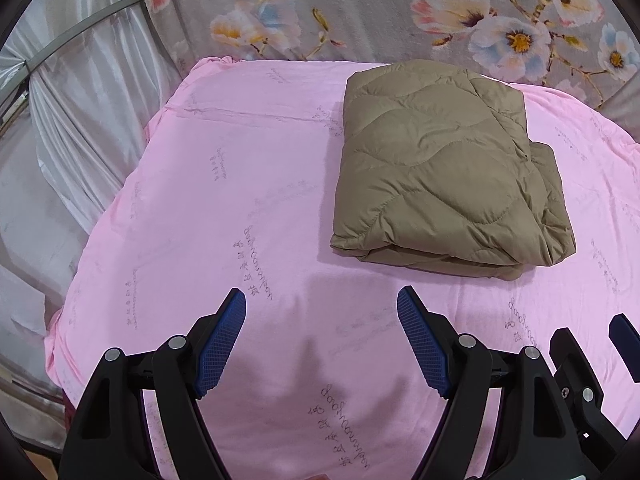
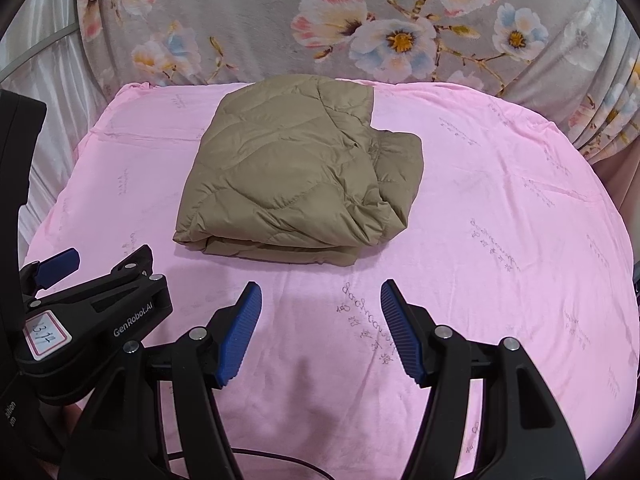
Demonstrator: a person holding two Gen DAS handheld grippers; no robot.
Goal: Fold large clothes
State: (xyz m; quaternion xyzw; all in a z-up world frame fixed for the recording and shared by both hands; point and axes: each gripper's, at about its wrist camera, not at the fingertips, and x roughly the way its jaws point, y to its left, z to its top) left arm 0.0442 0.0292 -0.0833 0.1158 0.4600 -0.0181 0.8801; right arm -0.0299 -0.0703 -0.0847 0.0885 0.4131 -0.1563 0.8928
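Left wrist: pink sheet point(image 1: 240, 184) (floral backdrop point(image 1: 360, 8))

left gripper point(image 1: 322, 300) and right gripper point(image 2: 321, 294) agape, empty

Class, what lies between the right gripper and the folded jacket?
Only bare pink sheet separates the right gripper from the jacket, seen in the right wrist view.
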